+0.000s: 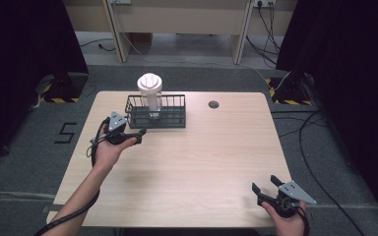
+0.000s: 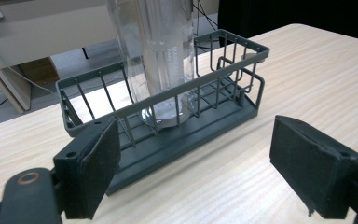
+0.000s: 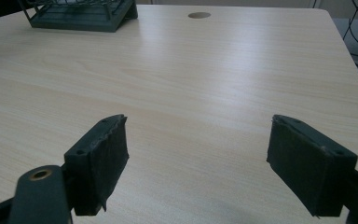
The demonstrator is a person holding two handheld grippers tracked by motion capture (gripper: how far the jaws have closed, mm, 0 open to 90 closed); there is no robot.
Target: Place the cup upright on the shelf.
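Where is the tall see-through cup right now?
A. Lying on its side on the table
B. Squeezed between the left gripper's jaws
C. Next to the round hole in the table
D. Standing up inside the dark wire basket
D: the clear cup stands upright with its base on the floor of the wire basket, while the left gripper sits open in front of the basket, holding nothing.

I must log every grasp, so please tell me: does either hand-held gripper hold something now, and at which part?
Nothing is held. The left hand-held gripper is open near the wire basket with the clear bottle; the right hand-held gripper is open over bare table.
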